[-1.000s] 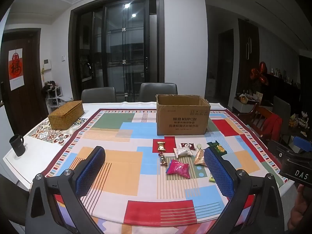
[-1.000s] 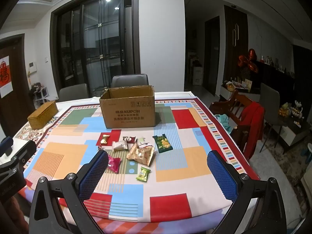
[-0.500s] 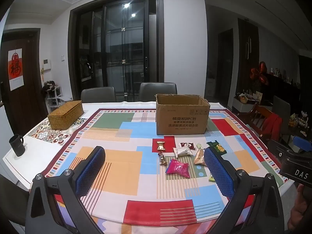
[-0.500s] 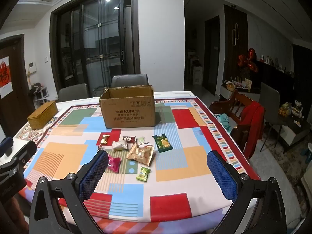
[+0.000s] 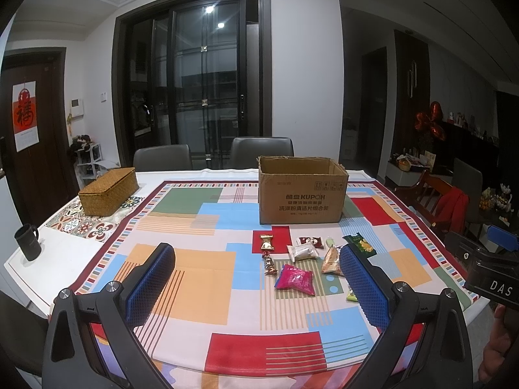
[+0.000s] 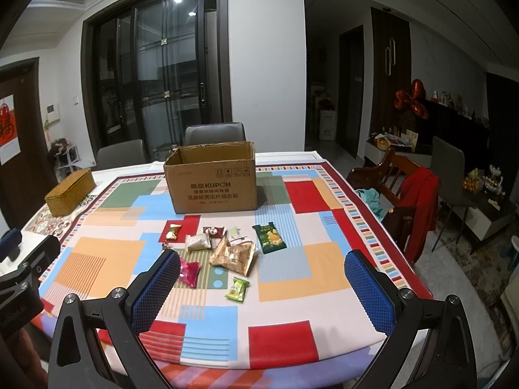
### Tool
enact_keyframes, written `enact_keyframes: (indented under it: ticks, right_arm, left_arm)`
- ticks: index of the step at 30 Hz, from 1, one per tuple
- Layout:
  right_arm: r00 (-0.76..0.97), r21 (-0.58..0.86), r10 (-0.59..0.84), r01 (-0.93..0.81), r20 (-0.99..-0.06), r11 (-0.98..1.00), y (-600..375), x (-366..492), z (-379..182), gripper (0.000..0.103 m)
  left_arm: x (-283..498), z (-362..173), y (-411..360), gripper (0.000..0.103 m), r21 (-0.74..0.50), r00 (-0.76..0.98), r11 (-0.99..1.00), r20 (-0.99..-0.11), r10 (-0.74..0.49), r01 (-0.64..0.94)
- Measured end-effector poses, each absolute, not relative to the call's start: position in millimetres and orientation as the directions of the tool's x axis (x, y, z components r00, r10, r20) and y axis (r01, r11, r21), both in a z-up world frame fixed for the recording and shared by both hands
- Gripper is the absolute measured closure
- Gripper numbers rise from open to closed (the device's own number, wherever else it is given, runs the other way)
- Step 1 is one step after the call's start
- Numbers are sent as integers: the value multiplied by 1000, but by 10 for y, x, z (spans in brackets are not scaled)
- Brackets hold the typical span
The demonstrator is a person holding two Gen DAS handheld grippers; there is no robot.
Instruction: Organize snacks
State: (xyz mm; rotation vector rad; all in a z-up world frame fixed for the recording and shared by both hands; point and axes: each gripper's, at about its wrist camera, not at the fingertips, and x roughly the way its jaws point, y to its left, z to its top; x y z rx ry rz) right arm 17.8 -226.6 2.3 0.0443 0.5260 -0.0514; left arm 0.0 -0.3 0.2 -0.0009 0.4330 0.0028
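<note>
Both grippers' fingers [image 5: 363, 288] [image 6: 155, 288] spread, empty; snack packets [image 6: 232, 256] between them and cardboard box [image 6: 211, 181].

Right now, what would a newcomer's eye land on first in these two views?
Probably the open cardboard box standing mid-table on the bright patchwork tablecloth, with a loose scatter of snack packets just in front of it. Both the left gripper and right gripper hang open and empty above the table's near edge.
</note>
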Motion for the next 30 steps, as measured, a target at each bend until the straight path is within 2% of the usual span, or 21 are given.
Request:
enact_keyframes:
  ticks: [20,30]
  right_arm:
    - [863,29,-38,61,-504,998,-2267,178,23,1]
    - [845,7,-29,38,-534,999,-2320,280,-23,1]
  left_arm:
    - [-1,3,-7,0,3,908,1000,-419,6,-5]
    - [194,-101,-53,0,27,893,1000,-451,6,7]
